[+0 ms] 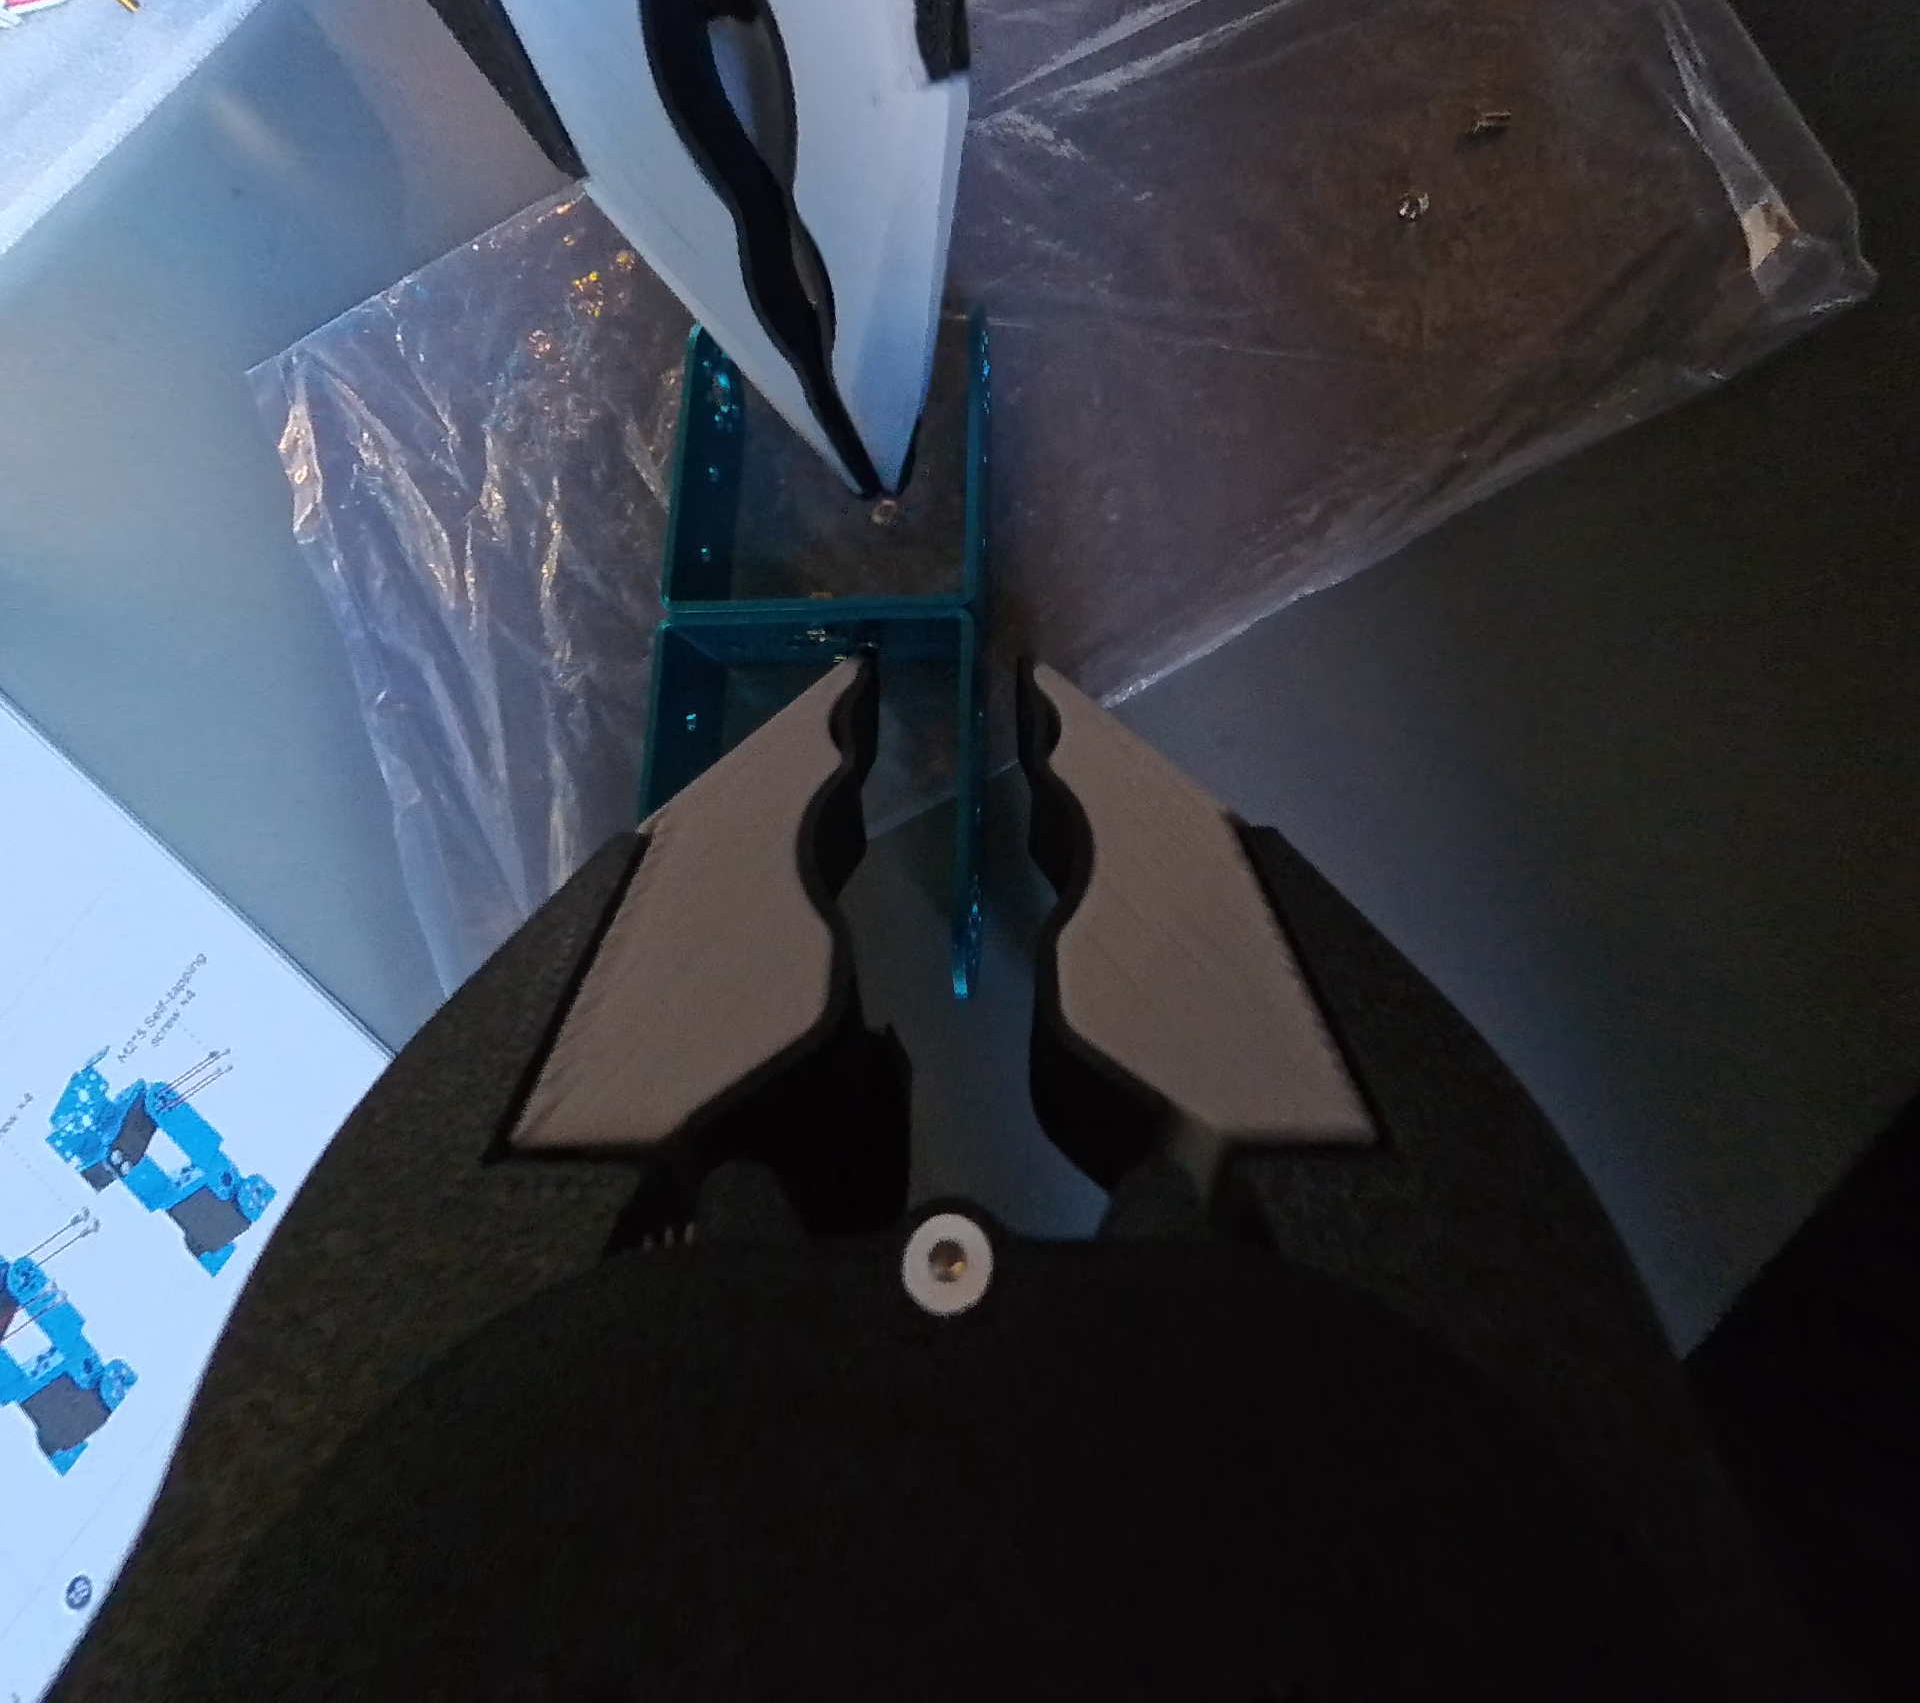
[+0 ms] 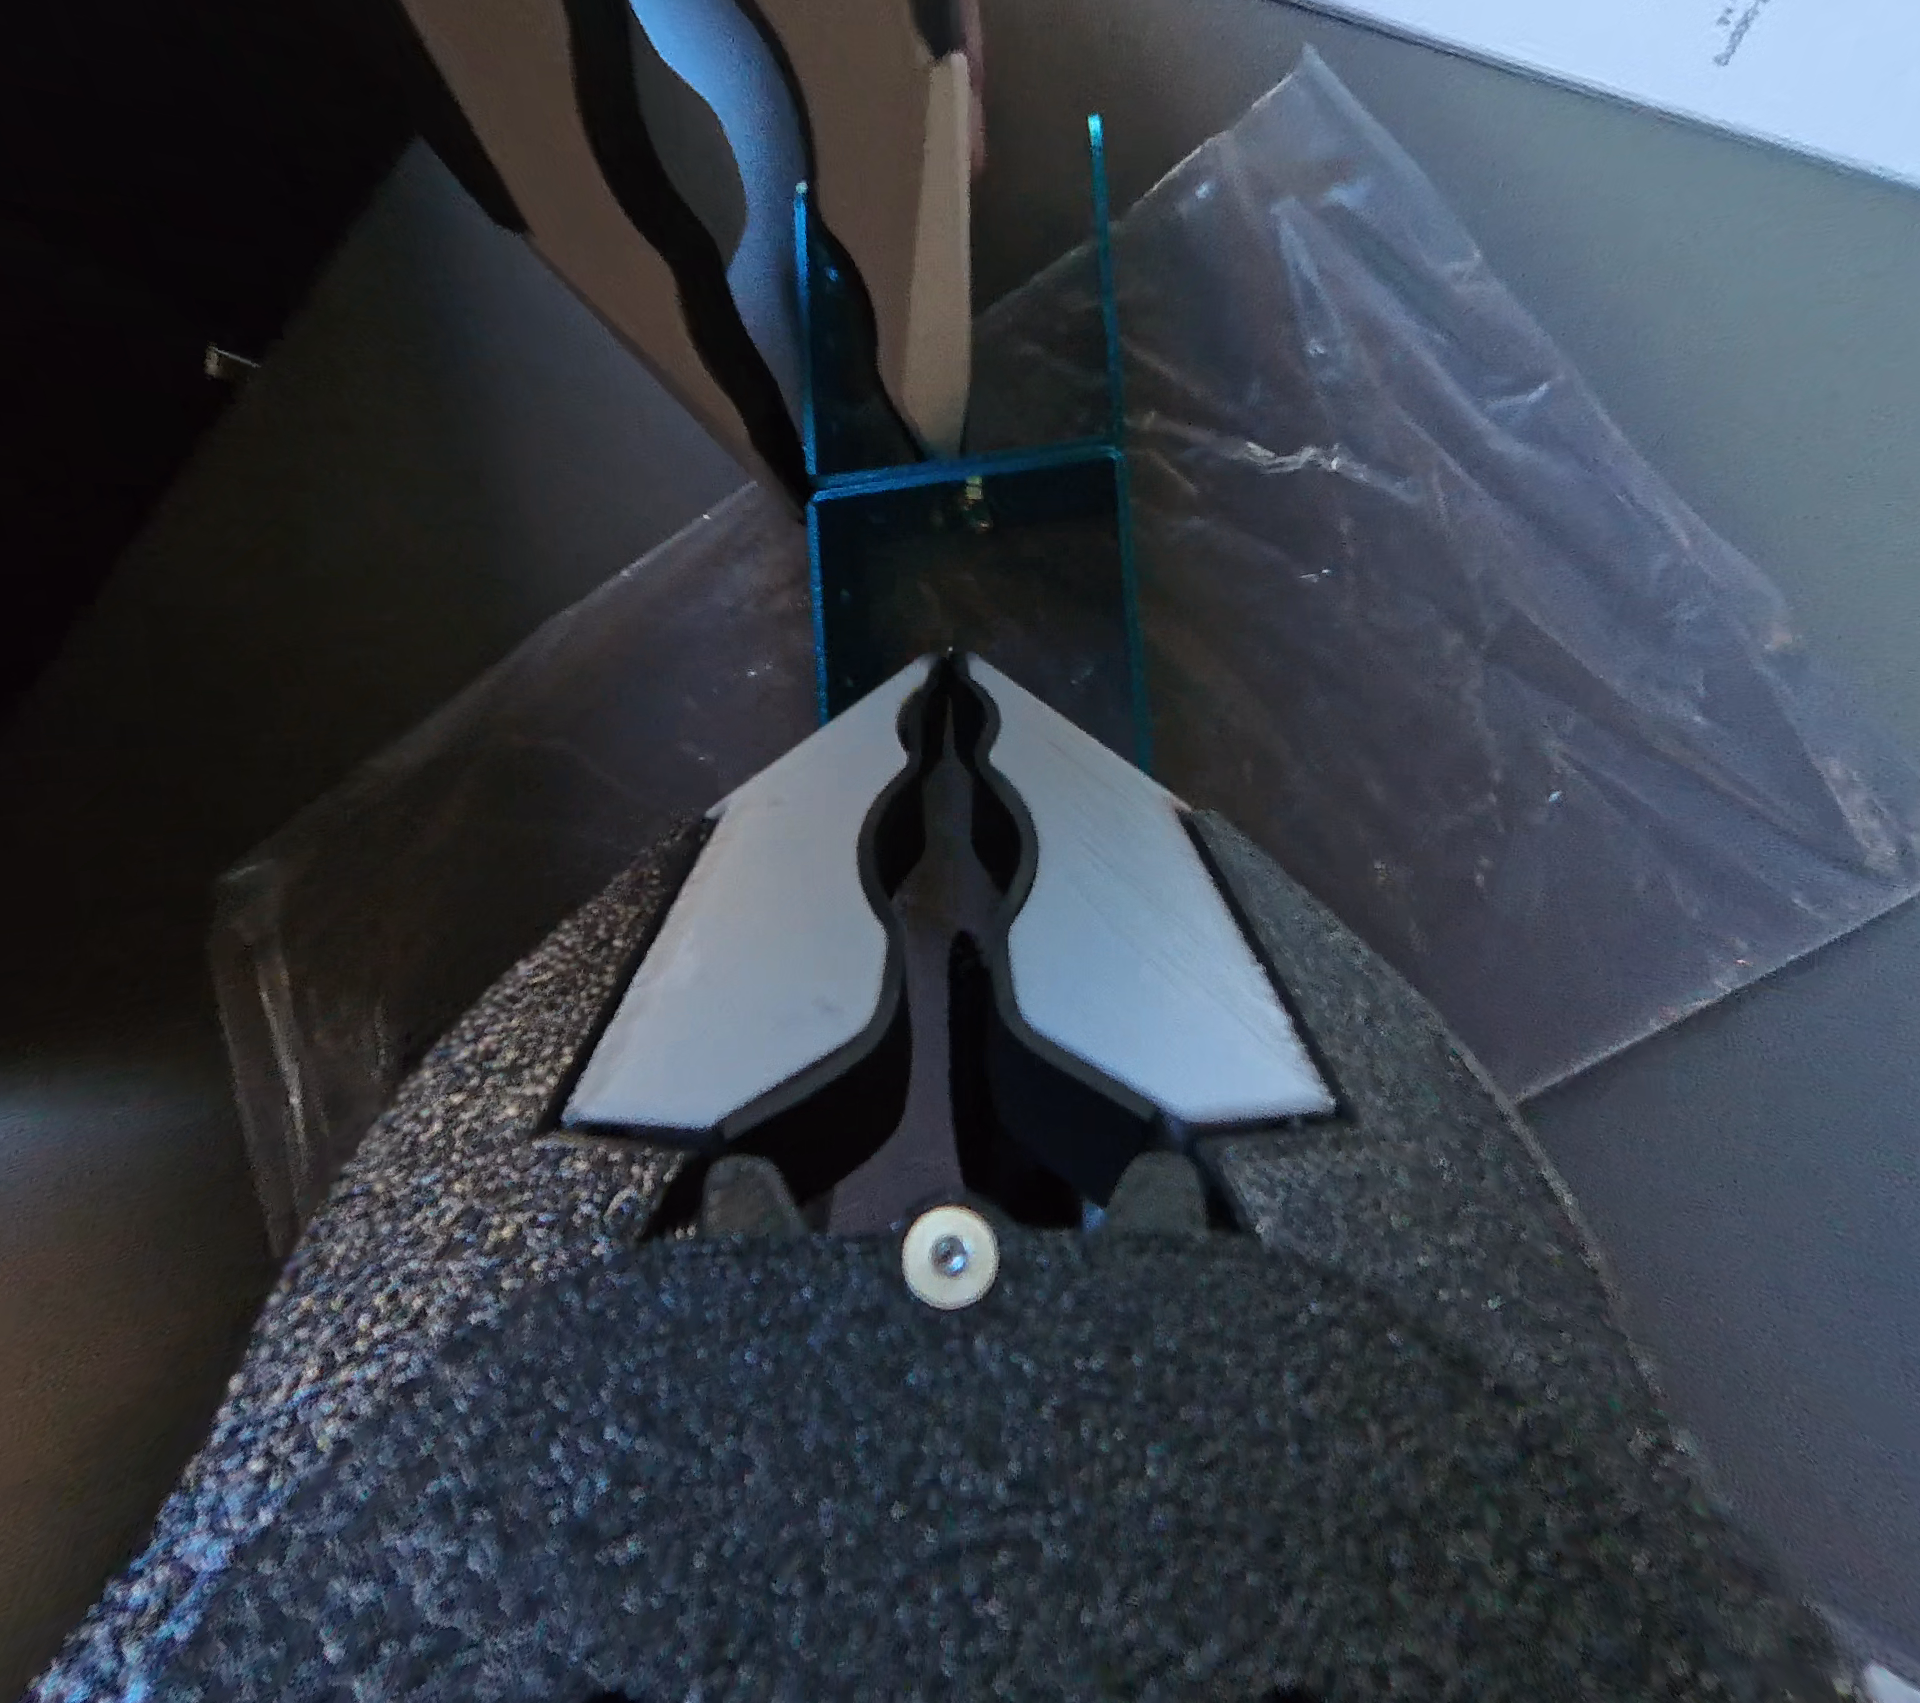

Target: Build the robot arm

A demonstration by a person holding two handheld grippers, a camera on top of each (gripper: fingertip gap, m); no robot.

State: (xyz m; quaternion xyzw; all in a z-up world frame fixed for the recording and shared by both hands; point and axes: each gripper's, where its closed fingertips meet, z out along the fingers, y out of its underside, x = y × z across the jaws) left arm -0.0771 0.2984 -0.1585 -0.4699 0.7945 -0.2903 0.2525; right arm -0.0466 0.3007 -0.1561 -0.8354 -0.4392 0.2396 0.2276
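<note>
Two blue U-brackets stand back to back on clear plastic bags spread across a grey table. The left gripper straddles one wall of the near bracket, its fingers parted, while the right gripper reaches into the opposite bracket with fingers clenched, its tips at a small brass screw; whether it grips the screw cannot be told. A printed instruction sheet lies beside the bags, and loose screws rest inside one bag.
</note>
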